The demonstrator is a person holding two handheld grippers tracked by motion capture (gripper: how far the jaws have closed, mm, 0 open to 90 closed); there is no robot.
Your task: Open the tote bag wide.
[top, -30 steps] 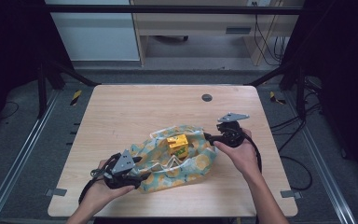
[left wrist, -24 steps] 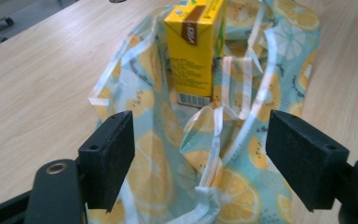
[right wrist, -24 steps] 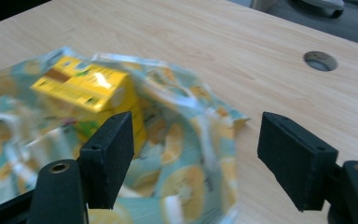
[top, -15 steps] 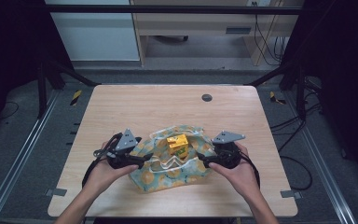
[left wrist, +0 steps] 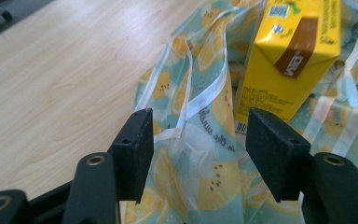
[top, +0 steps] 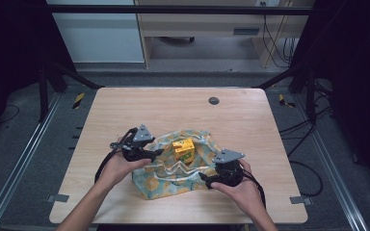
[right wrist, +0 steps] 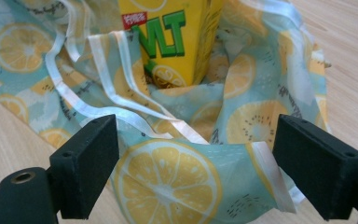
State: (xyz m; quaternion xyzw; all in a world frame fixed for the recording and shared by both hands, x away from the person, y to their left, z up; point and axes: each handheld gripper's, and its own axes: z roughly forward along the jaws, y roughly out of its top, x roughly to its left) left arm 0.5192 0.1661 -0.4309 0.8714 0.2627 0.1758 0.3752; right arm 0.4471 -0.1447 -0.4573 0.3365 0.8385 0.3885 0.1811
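Note:
A teal cloth bag (top: 166, 185) printed with lemon slices lies crumpled near the table's front. On it stands a yellow drink carton (top: 184, 150), upright. My left gripper (top: 157, 153) is at the bag's left edge, open. In the left gripper view, the bag's white ribbon handles (left wrist: 200, 95) run between the open jaws of the left gripper (left wrist: 198, 140), with the carton (left wrist: 289, 56) just beyond. My right gripper (top: 203, 177) is at the bag's near right side, open. In the right gripper view, a folded bag edge (right wrist: 177, 177) lies between the right gripper's (right wrist: 196, 140) wide jaws, below the carton (right wrist: 172, 32).
The wooden table (top: 125, 110) has a small dark round grommet (top: 214, 100) at the back. Black frame posts and metal rails flank it. A cabinet (top: 101, 33) and a desk with cables stand beyond the far edge.
My left gripper moved away from the person and in toward the bag's left edge. My right gripper came back toward the table's front along the bag's right side. The carton stayed put.

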